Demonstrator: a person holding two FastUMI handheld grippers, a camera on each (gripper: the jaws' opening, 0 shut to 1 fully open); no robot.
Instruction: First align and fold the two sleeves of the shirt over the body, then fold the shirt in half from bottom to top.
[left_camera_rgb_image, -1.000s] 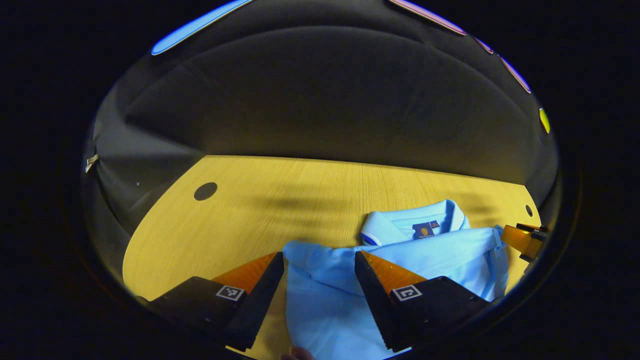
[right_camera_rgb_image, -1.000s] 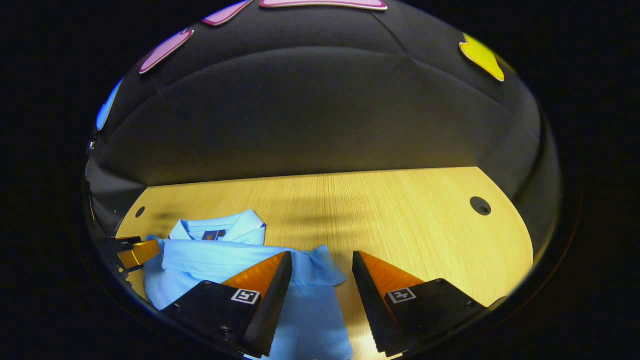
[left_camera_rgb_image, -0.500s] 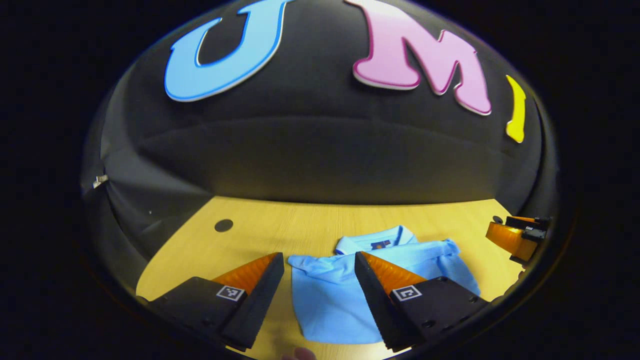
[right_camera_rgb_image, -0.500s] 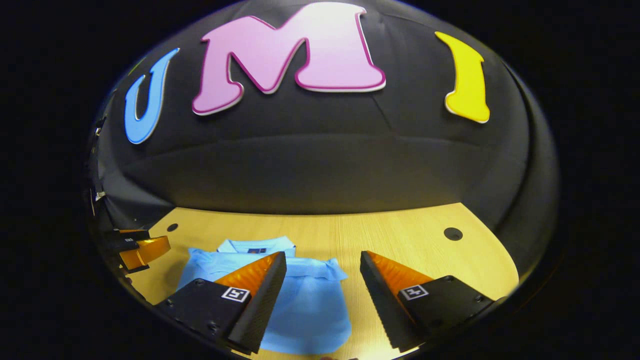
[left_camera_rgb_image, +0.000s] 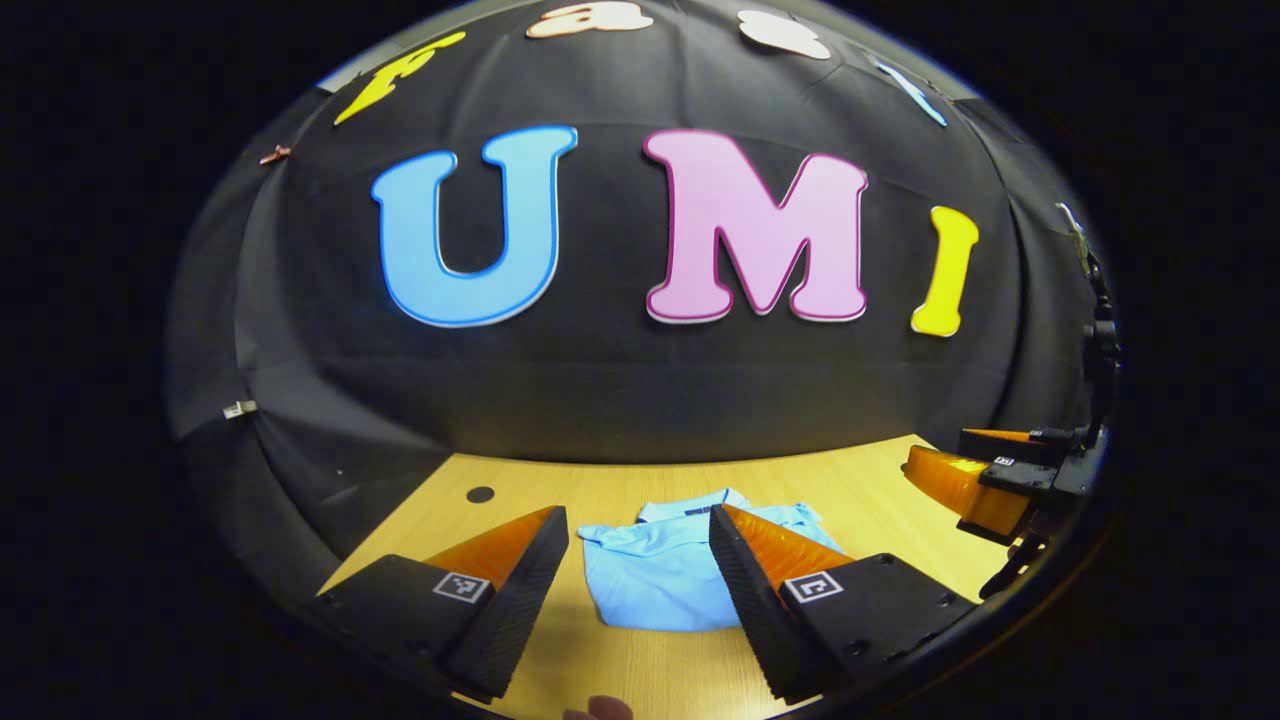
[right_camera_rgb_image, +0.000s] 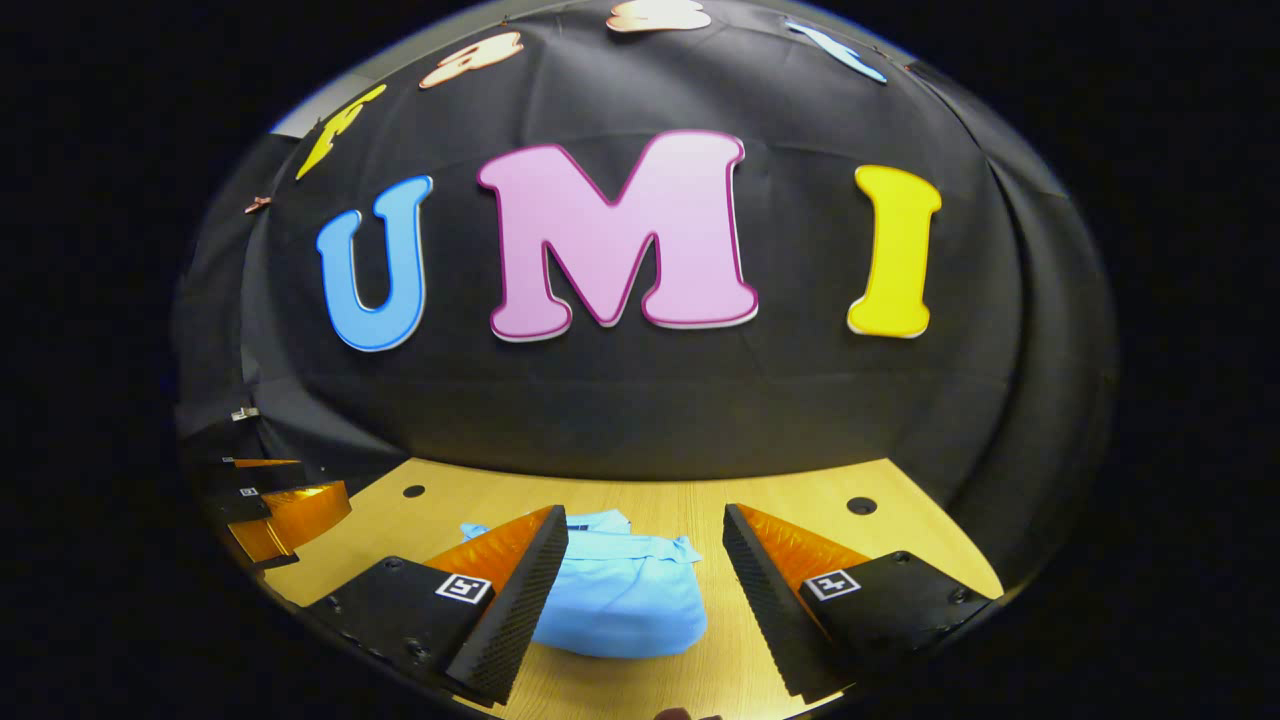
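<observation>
Left tongs (left_camera_rgb_image: 638, 565) stand apart with nothing between the fingers, raised above the counter (left_camera_rgb_image: 880, 500) and short of the garment. Right tongs (right_camera_rgb_image: 645, 570) likewise: fingers spread, empty, held off the wood. Each pair also appears at the margin of the other's view, off to the side and clear of the cloth.

Just past the fingertips lies the shirt (left_camera_rgb_image: 655, 580), pale blue, resting on the counter as a compact bundle. Near edge is a rounded fold line rather than a loose hem. No sleeve sticks out to either side; the sleeve cloth appears laid across the chest, with a small bunch of fabric at the upper corners. At the far end the collar (left_camera_rgb_image: 690, 508) peeks out above the doubled layer.

Judgement: both sleeve folds look done, and the bottom-to-top fold looks done as well, since the bundle is short and the hem seems brought up near the collar. Corners are slightly uneven. Nothing evident remains except perhaps tidying; task reads as complete or very nearly so.

Beyond: bare counter, two cable holes (right_camera_rgb_image: 861, 505), then the black cloth wall (right_camera_rgb_image: 640, 400).
</observation>
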